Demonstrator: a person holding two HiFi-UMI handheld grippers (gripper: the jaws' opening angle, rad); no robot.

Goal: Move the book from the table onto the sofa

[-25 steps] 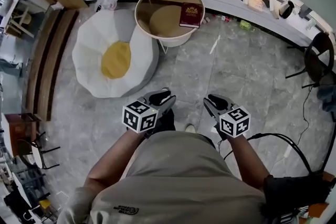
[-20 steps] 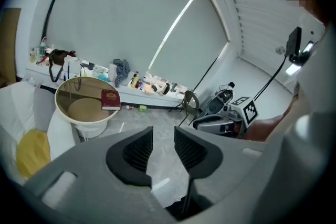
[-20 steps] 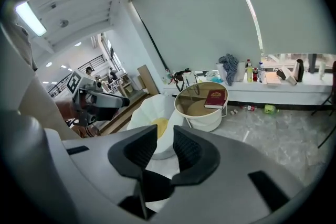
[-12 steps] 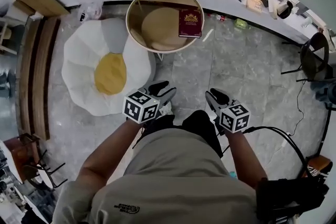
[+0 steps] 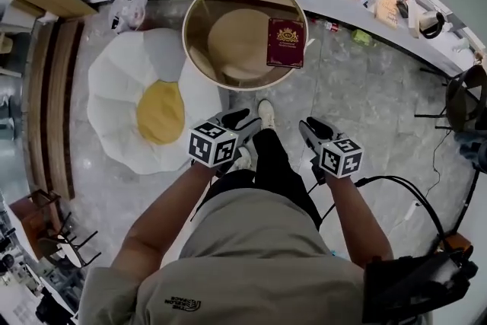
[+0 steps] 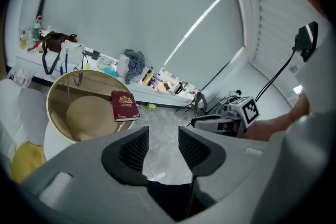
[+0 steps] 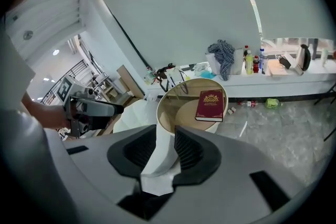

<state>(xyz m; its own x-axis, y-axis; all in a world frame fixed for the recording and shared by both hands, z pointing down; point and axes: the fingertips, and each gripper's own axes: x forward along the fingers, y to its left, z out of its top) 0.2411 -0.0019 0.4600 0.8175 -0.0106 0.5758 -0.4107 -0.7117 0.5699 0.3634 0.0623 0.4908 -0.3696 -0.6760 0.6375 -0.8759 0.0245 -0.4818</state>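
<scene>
Both pairs of jaws stand apart and have just been opening, and I see nothing gripped in either. Through the left gripper [image 6: 163, 139] I get only grey floor [image 6: 157, 126] between the ribbed pads; through the right gripper [image 7: 165, 147] only the far-off white side of the table shows in the gap. From the head view, my left gripper [image 5: 242, 122] and right gripper [image 5: 310, 129] are held side by side in front of the person's body, each pointing forward and down, well short of the table. The book [image 5: 286, 43], dark red with a gold crest, lies flat and closed on the round table [image 5: 187, 27], near its right edge as I look from above. The sofa [image 5: 114, 103], a white beanbag with a yellow centre [image 5: 160, 112], sits on the floor just left of the table and touches its side. A cluttered ledge [image 5: 329, 2] curves along the wall behind the table.
</scene>
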